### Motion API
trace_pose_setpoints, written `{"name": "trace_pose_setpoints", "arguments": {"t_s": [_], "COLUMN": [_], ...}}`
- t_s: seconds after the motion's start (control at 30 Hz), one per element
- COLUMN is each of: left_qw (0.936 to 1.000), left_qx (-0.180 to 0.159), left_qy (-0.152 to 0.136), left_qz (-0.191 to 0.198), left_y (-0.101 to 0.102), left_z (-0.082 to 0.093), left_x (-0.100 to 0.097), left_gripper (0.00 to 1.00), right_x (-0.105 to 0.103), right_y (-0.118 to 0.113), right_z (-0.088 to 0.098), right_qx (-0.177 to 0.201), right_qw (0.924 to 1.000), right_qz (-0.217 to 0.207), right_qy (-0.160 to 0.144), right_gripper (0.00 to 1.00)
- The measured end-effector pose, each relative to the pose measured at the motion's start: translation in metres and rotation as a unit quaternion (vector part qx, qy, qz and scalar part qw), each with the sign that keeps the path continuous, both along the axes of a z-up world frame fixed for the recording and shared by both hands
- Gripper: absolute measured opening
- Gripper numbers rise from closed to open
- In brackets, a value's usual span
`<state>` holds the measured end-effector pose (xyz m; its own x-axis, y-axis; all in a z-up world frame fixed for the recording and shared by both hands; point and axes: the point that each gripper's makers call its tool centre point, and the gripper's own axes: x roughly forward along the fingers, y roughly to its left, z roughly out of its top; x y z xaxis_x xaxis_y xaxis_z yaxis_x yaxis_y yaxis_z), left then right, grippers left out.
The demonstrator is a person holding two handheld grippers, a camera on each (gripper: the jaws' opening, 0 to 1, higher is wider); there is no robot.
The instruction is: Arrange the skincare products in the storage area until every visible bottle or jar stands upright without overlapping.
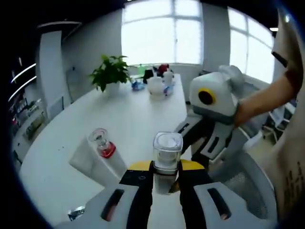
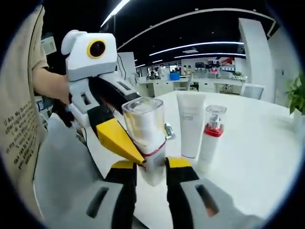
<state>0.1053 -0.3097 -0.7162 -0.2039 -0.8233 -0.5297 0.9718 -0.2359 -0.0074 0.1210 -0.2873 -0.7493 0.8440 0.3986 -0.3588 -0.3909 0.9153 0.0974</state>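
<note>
Clutter beyond the plant [image 1: 110,71] blurred, bottle [image 1: 167,160] base hidden by gripper

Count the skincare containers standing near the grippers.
3: a clear-capped white bottle held between both grippers' jaws, a white squeeze tube upright behind it, and a red-collared white pump bottle beside the tube.

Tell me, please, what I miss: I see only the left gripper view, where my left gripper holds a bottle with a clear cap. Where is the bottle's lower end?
Observer: In the right gripper view, the lower end of the clear-capped bottle sits between the jaws of the right gripper. I cannot tell whether they press it.
Operator: Is there any mark on the bottle?
Observer: Yes, a thin red band runs around it below the cap.
Operator: And the other two products?
Observer: The white tube, narrow end down, and the red-collared pump bottle stand upright, close side by side, on the table.
</note>
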Motion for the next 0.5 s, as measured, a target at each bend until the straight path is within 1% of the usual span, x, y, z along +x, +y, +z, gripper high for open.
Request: {"name": "trace_pose_setpoints", "arguments": {"t_s": [0.17,0.27,0.37,0.5], "left_qw": [0.9999,0.9998,0.9997,0.9996], "left_qx": [0.014,0.019,0.023,0.027], "left_qy": [-0.004,-0.005,0.003,0.007], "left_qz": [0.000,0.002,0.006,0.003], "left_y": [0.000,-0.002,-0.005,-0.008], "left_z": [-0.018,-0.030,-0.041,-0.050], "left_x": [0.006,0.010,0.014,0.015], "left_gripper": [0.16,0.16,0.16,0.16], "right_x": [0.004,0.007,0.007,0.007], "right_y": [-0.003,-0.007,-0.012,-0.017], "right_z": [-0.019,-0.032,-0.041,-0.051], "right_qx": [-0.020,-0.033,-0.049,-0.057], "right_qw": [0.9996,0.9986,0.9971,0.9955], "right_qz": [-0.011,-0.026,-0.042,-0.057], "right_qy": [0.018,0.031,0.041,0.050], "right_gripper": [0.23,0.23,0.22,0.22]}}
